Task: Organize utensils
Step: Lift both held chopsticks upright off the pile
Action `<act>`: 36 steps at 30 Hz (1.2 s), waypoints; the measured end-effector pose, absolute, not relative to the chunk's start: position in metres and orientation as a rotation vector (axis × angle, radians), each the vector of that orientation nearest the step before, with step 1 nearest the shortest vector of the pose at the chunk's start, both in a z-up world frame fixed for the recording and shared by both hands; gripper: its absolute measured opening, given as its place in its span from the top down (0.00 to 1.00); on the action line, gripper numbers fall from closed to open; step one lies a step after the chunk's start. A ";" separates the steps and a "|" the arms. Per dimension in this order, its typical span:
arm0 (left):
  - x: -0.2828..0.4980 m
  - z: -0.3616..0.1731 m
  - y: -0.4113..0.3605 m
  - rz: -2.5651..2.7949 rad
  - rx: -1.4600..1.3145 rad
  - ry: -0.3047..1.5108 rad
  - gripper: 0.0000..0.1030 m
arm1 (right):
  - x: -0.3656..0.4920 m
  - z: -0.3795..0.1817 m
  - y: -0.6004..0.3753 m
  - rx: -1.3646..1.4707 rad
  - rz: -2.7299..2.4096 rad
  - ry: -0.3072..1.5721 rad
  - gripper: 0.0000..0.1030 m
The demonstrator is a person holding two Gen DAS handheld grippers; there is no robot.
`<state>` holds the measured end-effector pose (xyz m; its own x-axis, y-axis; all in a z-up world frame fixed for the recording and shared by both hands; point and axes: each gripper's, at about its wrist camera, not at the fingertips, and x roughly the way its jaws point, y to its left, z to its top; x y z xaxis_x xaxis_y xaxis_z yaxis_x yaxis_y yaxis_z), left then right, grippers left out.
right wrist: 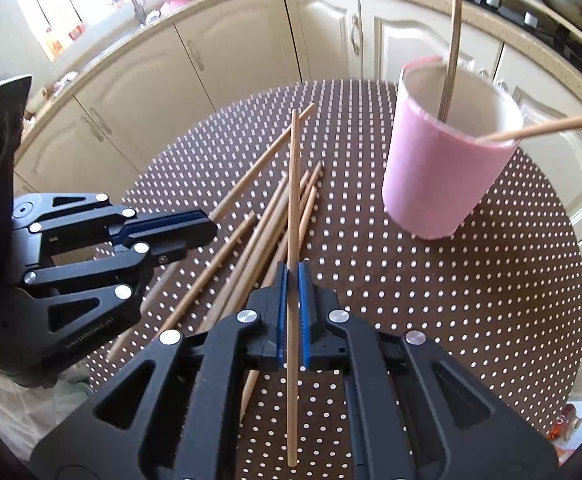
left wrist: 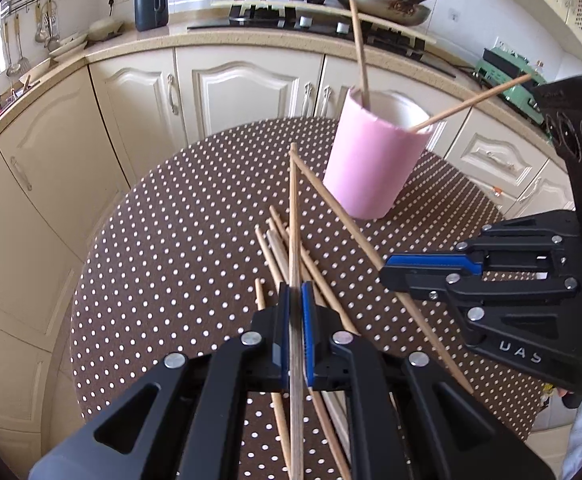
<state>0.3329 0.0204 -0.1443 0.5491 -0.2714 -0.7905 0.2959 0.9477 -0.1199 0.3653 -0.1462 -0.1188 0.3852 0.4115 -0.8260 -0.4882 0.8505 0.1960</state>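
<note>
A round table (left wrist: 163, 216) with a brown, white-dotted cloth is seen before cream kitchen cabinets (left wrist: 227, 92). A pink cylindrical holder (left wrist: 375, 160) stands upright on the far right of the table; two wooden chopsticks (left wrist: 358, 40) lean inside it. A loose pile of chopsticks (right wrist: 251, 224) lies on the cloth, near and left of the holder. The left gripper (left wrist: 296, 320) is pressed together on a single chopstick (left wrist: 293, 216). The right gripper (right wrist: 293, 304) is likewise pinched on one chopstick (right wrist: 293, 184), held above the pile.
</note>
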 end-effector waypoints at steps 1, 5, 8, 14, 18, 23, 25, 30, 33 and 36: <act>0.330 -0.140 0.020 -0.342 0.025 0.913 0.94 | 0.363 -0.114 -0.150 -0.073 0.578 1.008 0.94; 0.323 -0.124 0.015 -0.369 0.016 0.855 0.94 | 0.355 -0.096 -0.155 -0.050 0.597 0.954 0.94; 0.316 -0.114 0.014 -0.386 0.007 0.819 0.94 | 0.352 -0.084 -0.159 -0.028 0.609 0.924 0.94; 0.312 -0.091 0.001 -0.423 -0.001 0.753 0.94 | 0.351 -0.061 -0.168 0.018 0.615 0.865 0.94; 0.316 -0.078 -0.007 -0.438 -0.006 0.721 0.94 | 0.348 -0.044 -0.174 0.030 0.613 0.813 0.94; 0.324 -0.062 -0.019 -0.465 -0.019 0.684 0.94 | 0.347 -0.024 -0.187 0.063 0.610 0.758 0.94; 0.327 -0.055 -0.023 -0.475 -0.020 0.659 0.94 | 0.348 -0.018 -0.193 0.076 0.606 0.742 0.94; 0.338 -0.036 -0.034 -0.503 -0.033 0.599 0.94 | 0.353 0.004 -0.211 0.108 0.590 0.687 0.94; 0.344 -0.025 -0.041 -0.511 -0.038 0.554 0.94 | 0.358 0.015 -0.222 0.115 0.571 0.646 0.94; 0.355 -0.018 -0.049 -0.514 -0.055 0.503 0.94 | 0.365 0.023 -0.230 0.129 0.549 0.602 0.94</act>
